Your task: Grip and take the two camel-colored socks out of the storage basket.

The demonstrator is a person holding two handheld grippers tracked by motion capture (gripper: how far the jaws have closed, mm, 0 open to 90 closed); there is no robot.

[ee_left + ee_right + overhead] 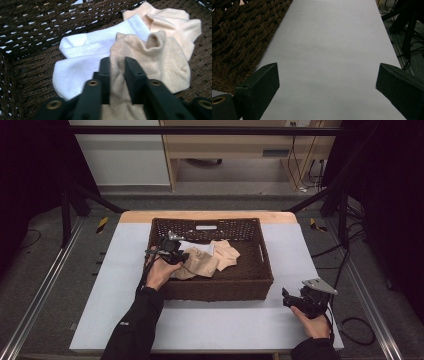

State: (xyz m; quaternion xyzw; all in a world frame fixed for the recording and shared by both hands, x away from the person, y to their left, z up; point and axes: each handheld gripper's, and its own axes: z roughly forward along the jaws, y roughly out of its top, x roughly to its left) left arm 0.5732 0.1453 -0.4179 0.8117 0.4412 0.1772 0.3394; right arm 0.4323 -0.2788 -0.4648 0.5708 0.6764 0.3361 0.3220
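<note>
Tan sock [160, 62] lies in the brown wicker basket [260, 285], center-left, w/ a white sock [82, 55] just beside it and a peach sock [175, 22] behind. Left gripper [117, 72] is inside the basket, jaws clamped on a fold of the tan sock. Right gripper [292, 300] rests on the white table sheet [332, 50], right of the basket, jaws wide apart, nothing btwn them.

White table cover [225, 325] on wood-edged table [210, 215]. Behind it: wooden cabinet [240, 145], cables [300, 170] on grey floor [45, 285], black frame bar [200, 130].
</note>
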